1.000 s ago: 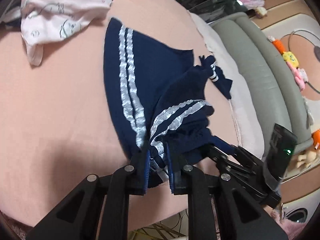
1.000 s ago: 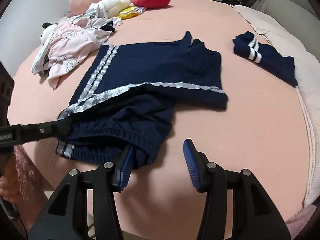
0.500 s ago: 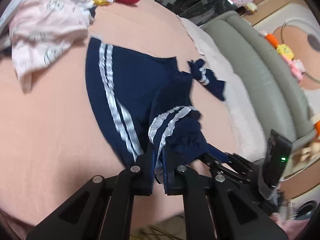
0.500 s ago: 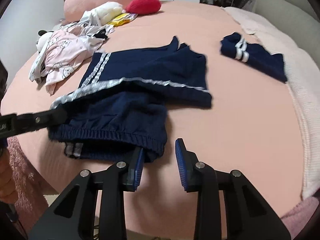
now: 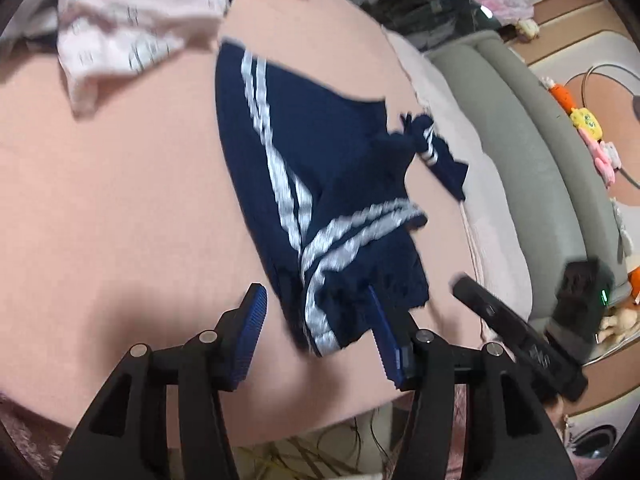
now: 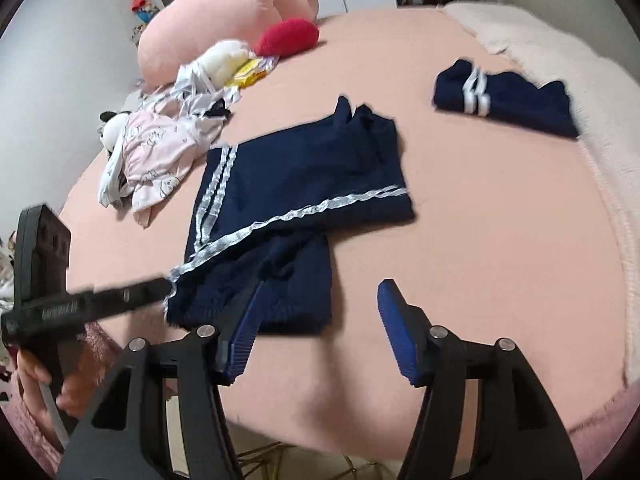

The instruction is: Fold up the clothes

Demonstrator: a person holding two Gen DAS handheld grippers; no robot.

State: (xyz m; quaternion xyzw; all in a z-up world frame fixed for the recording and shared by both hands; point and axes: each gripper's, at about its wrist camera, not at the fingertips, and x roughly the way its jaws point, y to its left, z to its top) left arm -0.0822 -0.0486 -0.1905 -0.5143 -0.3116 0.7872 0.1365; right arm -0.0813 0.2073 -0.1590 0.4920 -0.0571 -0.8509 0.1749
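Navy trousers with white lace side stripes [image 6: 296, 188] lie partly folded on the pink bed [image 6: 500, 240]; they also show in the left wrist view [image 5: 320, 184]. My left gripper [image 5: 316, 320] is open, its fingers astride the waistband corner, which lies loose on the bed. My right gripper [image 6: 320, 316] is open, its left finger at the near edge of the trousers and holding nothing. The left gripper [image 6: 120, 300] shows in the right wrist view at the waistband corner. A folded navy garment with white stripes [image 6: 504, 96] lies at the far right.
A heap of pink and white clothes [image 6: 156, 152] lies far left, with a red cushion [image 6: 288, 36], a plush toy and a long pink pillow [image 6: 224, 16] behind. A grey sofa [image 5: 540, 128] stands beyond the bed. The bed's near edge [image 6: 320, 448] is just under the grippers.
Both grippers have opened and let go of the trousers' waistband. The trousers have dropped flat on the bed. Both grippers have drawn back a little.
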